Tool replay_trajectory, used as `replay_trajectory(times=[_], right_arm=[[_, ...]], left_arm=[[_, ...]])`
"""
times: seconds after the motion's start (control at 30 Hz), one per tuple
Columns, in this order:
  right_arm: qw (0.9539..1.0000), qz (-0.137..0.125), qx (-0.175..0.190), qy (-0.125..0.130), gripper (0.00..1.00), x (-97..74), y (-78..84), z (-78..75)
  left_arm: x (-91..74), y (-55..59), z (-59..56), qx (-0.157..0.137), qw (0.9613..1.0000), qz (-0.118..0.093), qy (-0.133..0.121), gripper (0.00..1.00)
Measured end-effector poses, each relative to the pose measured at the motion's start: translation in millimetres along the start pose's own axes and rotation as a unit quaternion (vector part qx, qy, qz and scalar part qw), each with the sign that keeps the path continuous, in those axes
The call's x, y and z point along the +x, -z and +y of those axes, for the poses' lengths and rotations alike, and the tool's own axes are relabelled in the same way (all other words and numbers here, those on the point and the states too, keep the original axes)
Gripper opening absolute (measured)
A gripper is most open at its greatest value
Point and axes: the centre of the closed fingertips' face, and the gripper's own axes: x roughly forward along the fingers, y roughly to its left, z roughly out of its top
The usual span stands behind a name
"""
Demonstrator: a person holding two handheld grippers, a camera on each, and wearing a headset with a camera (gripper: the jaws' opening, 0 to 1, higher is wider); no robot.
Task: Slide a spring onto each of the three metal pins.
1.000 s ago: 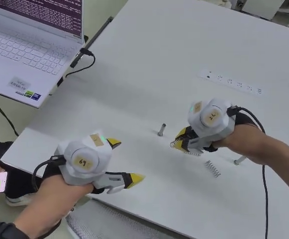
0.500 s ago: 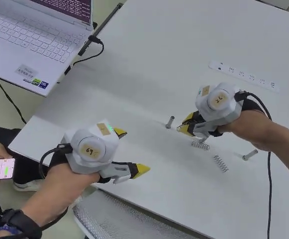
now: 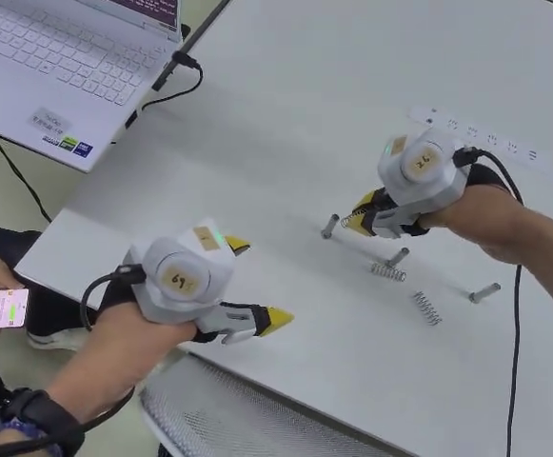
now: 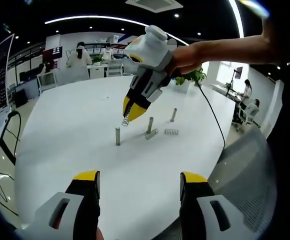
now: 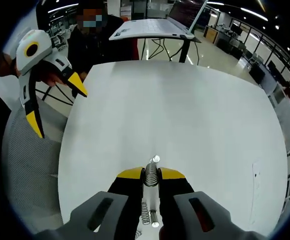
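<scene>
Small coiled steel spring (image 5: 151, 174) clamped between the yellow-tipped jaws of the right gripper (image 3: 357, 221), close above a short upright metal pin (image 3: 330, 226) on the white table (image 3: 286, 124). Left gripper (image 3: 259, 282) jaws spread, gripping nothing, near the table's front edge.

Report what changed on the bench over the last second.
The right gripper, shut on a spring, rose from beside the two loose springs and closed in on the leftmost pin. The left gripper stayed open at the table edge. The loose springs and the other two pins kept their places.
</scene>
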Motion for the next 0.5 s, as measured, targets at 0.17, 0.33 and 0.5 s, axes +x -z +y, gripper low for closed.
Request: replay_trajectory(times=[0.17,0.33,0.5], right_arm=[[1.0000,0.000,-0.001,-0.002,0.09,2.9,-2.4,-3.0],[1.0000,0.002,-0.007,-0.005,0.09,6.0,-6.1,-5.9],[0.9998,0.009,-0.016,-0.007,0.09,9.9,-8.1,-8.7]], left_arm=[[1.5,-3.8,1.1,0.000,1.0000,-0.003,0.001,0.63],[3.6,-5.1,0.0,0.000,1.0000,-0.004,0.004,0.63],[4.5,-4.6,-1.8,-0.001,1.0000,-0.003,0.008,0.63]])
